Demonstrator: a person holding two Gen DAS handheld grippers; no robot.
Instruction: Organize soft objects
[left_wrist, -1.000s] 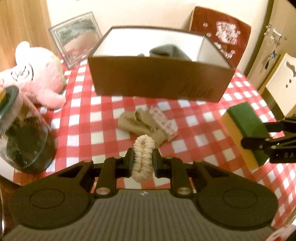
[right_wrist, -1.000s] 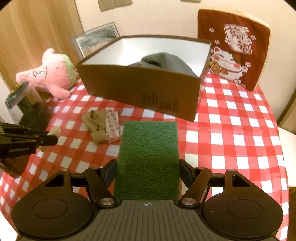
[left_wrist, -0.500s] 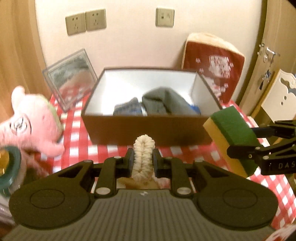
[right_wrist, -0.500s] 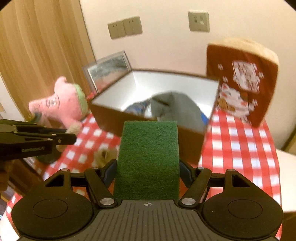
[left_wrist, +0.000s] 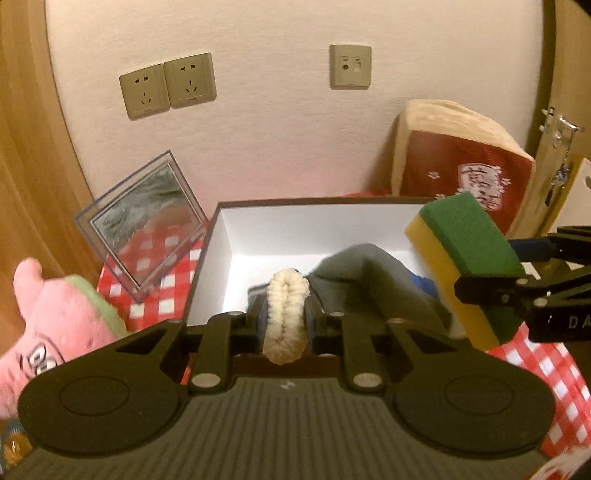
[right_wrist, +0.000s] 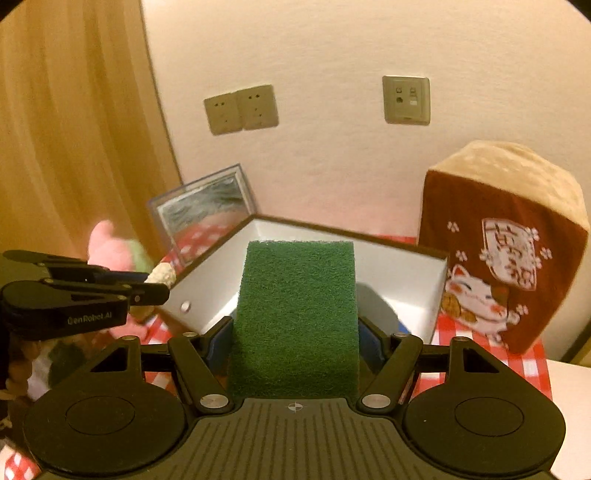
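My left gripper (left_wrist: 287, 314) is shut on a cream fluffy scrunchie (left_wrist: 286, 314) and holds it above the near wall of the brown box (left_wrist: 236, 229). The box is white inside and holds grey and blue clothes (left_wrist: 369, 273). My right gripper (right_wrist: 295, 332) is shut on a green and yellow sponge (right_wrist: 297, 314), also above the box (right_wrist: 406, 273). The sponge (left_wrist: 465, 258) and right gripper show at the right of the left wrist view. The left gripper (right_wrist: 147, 286) with the scrunchie (right_wrist: 162, 275) shows at the left of the right wrist view.
A pink plush toy (left_wrist: 55, 325) lies left of the box. A clear framed picture (left_wrist: 144, 221) leans on the wall behind it. A brown cat cushion (right_wrist: 506, 258) stands right of the box. The table has a red checked cloth (left_wrist: 546, 373).
Both grippers have risen and moved forward from over the table to above the box, each still holding its object. The socks on the cloth have dropped out of view.
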